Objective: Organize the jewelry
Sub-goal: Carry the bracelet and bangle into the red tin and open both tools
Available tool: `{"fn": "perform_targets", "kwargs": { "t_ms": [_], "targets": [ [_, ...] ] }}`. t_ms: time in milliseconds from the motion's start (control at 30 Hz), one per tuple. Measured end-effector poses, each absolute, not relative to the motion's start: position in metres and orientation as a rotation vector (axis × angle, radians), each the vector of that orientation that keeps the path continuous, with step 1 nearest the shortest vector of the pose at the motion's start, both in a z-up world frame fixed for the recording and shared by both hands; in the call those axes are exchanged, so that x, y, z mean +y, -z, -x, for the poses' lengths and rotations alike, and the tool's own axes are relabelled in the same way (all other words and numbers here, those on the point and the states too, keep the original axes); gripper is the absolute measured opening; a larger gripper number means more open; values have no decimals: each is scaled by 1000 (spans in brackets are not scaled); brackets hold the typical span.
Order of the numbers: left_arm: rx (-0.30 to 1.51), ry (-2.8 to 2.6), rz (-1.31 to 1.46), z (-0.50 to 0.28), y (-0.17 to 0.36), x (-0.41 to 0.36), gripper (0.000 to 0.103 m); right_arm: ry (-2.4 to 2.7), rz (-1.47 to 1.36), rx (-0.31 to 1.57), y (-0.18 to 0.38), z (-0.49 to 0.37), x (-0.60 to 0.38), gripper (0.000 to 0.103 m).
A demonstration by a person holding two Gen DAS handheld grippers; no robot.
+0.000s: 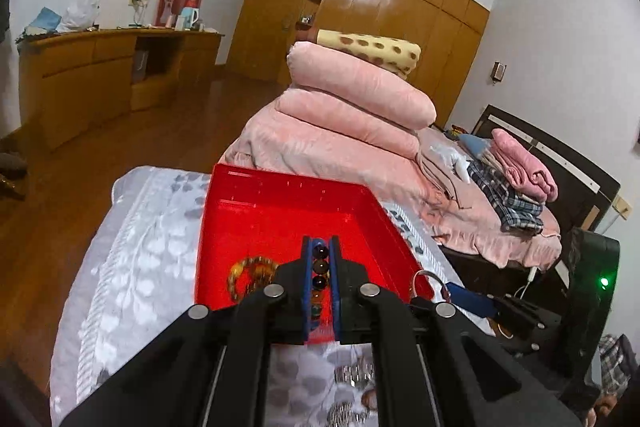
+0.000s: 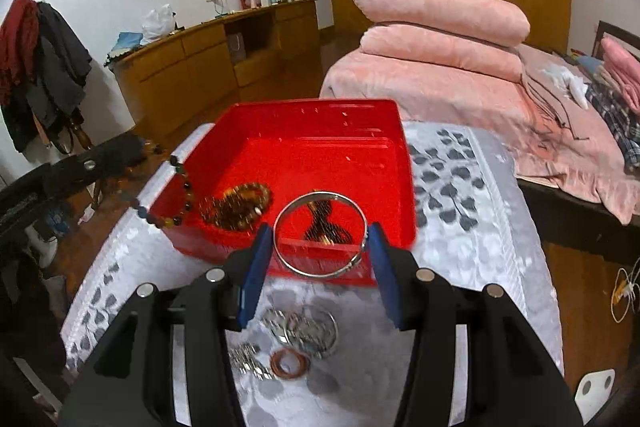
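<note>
A string of round dark and amber beads, the beaded bracelet (image 1: 320,277), is pinched between the blue pads of the left tongs (image 1: 321,247), which are pressed together on it; in the right wrist view it hangs in a loop over the near left corner of the red tray (image 2: 404,183). The right tongs (image 2: 320,247) hold a plain silver bangle (image 2: 320,235) across its width, the pads part-spread and touching its two sides, above the tray's near edge. Inside the tray lie an amber bead bracelet (image 2: 240,205) and a darker piece that is too blurred to tell. The tray sits on a grey leaf-patterned cloth (image 2: 452,195). On the cloth below the right tongs lie loose silver rings (image 2: 304,331), a silver chain (image 2: 248,359) and a thin orange ring (image 2: 290,363). Folded pink quilts (image 2: 436,39) stand behind.
</note>
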State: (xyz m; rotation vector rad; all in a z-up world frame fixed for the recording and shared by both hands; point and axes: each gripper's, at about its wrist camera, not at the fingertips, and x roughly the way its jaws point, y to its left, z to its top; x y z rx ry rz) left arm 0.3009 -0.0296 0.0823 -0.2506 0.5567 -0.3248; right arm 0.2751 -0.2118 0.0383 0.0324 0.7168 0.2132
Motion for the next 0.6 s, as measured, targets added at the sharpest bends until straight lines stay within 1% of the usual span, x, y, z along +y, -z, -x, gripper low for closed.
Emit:
{"fn": "perform_targets", "kwargs": {
  "t_ms": [200,533,600],
  "targets": [
    [582,306,269,-330,-69,-27,8,-219,-27,711,-41,-302,-204,47],
    [650,289,289,-358,-41,-25,8,-215,-25,763,-20,-338,-199,47],
    [667,284,280,-360,-38,-26,8,-214,-19,771,-16,-341,-197,48]
  ]
}}
